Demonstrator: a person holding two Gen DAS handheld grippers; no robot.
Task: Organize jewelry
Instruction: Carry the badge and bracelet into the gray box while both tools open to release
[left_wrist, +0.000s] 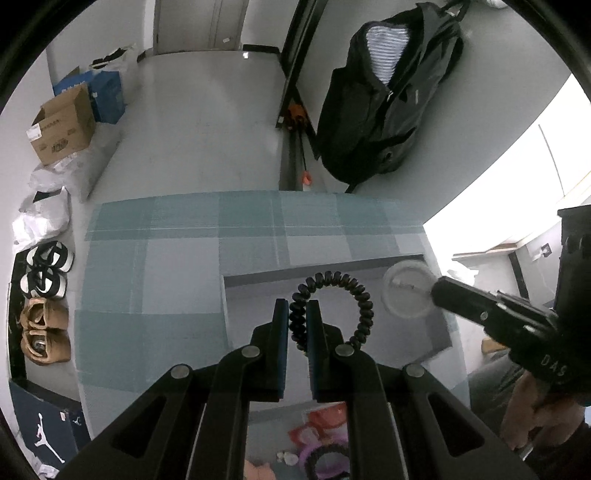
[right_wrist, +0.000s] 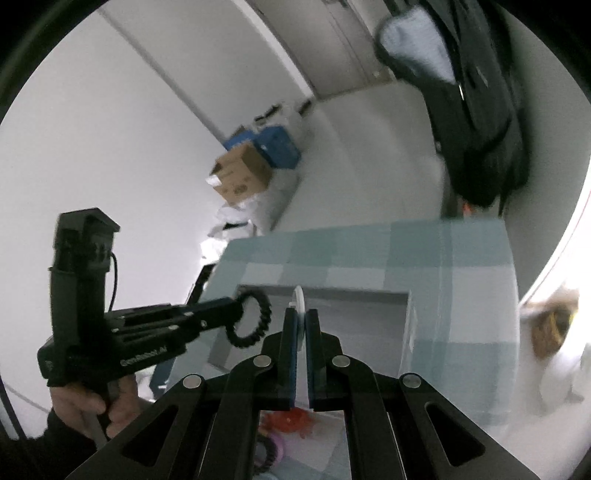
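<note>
Here left tongs (left_wrist: 297, 314) pinch black coil band (left_wrist: 332, 306); right tongs (right_wrist: 301, 321) clamp blurred clear disc (right_wrist: 299, 299).

Colour key. Spiral hair tie (left_wrist: 334, 306): black coil. Lid (left_wrist: 408, 290): translucent white. Bench cloth (left_wrist: 155, 266): plaid of pale blue, teal and grey. Open box (left_wrist: 424, 332): grey. Left claw (left_wrist: 297, 321) and right claw (right_wrist: 301, 325): black. Backpack (left_wrist: 388, 110): black, striped lining.

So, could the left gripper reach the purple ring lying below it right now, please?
Probably not yet: the left gripper is shut on the black spiral hair tie, so its jaws are taken. The purple ring lies below, partly hidden behind the gripper's own linkage.
</note>
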